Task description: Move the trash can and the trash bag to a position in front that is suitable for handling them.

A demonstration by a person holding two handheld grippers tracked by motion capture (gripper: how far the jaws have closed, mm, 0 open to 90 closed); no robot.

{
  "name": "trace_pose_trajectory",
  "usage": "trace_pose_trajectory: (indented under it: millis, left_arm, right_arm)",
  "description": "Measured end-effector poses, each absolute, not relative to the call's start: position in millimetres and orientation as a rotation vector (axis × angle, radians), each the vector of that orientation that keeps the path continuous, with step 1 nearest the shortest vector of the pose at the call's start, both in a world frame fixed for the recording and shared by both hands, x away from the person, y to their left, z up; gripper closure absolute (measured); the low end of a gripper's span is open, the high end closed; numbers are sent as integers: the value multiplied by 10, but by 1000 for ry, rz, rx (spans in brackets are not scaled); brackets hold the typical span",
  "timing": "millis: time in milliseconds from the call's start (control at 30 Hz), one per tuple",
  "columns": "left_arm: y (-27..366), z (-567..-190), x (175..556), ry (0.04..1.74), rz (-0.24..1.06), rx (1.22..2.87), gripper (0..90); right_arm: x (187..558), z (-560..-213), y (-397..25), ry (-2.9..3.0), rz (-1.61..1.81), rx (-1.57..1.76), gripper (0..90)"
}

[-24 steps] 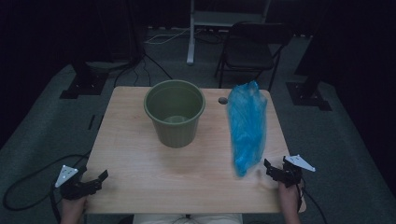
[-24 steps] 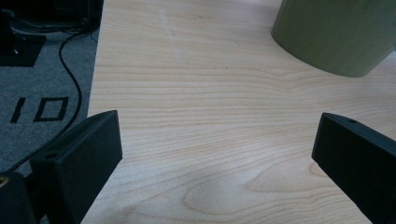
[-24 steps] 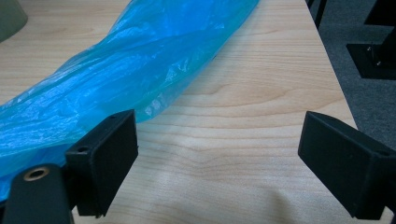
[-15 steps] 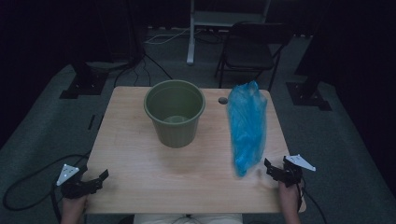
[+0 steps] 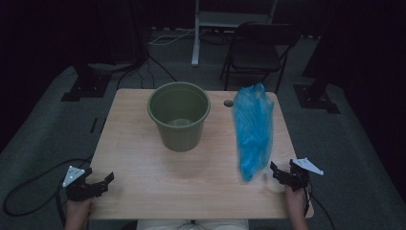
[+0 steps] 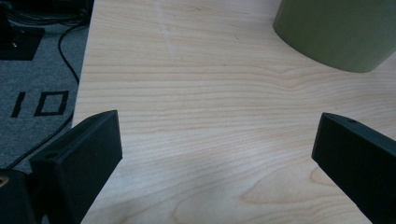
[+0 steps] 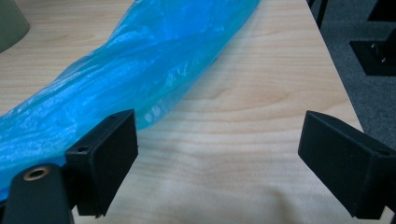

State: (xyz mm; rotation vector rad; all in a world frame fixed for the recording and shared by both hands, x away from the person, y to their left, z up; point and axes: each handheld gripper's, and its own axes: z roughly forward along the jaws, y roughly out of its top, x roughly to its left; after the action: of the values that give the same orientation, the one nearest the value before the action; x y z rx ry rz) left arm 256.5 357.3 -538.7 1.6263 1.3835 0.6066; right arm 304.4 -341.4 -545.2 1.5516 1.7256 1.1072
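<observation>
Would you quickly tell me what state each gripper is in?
Left gripper: open, holding nothing.
Right gripper: open, holding nothing, beside the blue bag.

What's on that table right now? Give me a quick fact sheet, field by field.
Table: light wood
Bucket: green bucket, upright, looks empty, toward the far middle
Bag: blue plastic bag, lying lengthwise on the right side
Left gripper: left gripper, jaws open, at the near left corner, holding nothing
Right gripper: right gripper, jaws open, close beside the bag's near end, not gripping it
</observation>
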Motion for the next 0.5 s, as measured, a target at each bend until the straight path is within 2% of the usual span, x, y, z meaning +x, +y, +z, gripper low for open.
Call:
trace_pose_trajectory:
  millis: [367, 500]
  left_arm:
    - [3537, -5368, 2711, 1392, 617, 1642, 22]
    - [3495, -5321, 2909, 1381, 630, 1640, 22]
  right_arm:
    - [3243, -5304, -3248, 1771, 1098, 1496, 115]
    - [3498, -5117, -3093, 1787, 1146, 1493, 115]
